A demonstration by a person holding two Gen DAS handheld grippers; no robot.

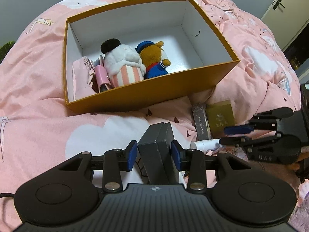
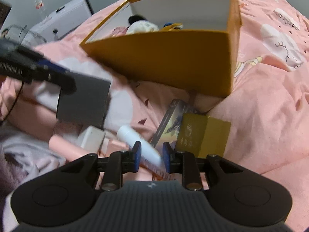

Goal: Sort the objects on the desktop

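Left wrist: grey box between gripper pads.

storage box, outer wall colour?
Mustard yellow outside, white inside; the storage box shows best in the left wrist view.

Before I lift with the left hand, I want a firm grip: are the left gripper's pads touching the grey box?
Touching. The left wrist view shows both blue pads of the left gripper pressed against the sides of the grey box, no gap visible.
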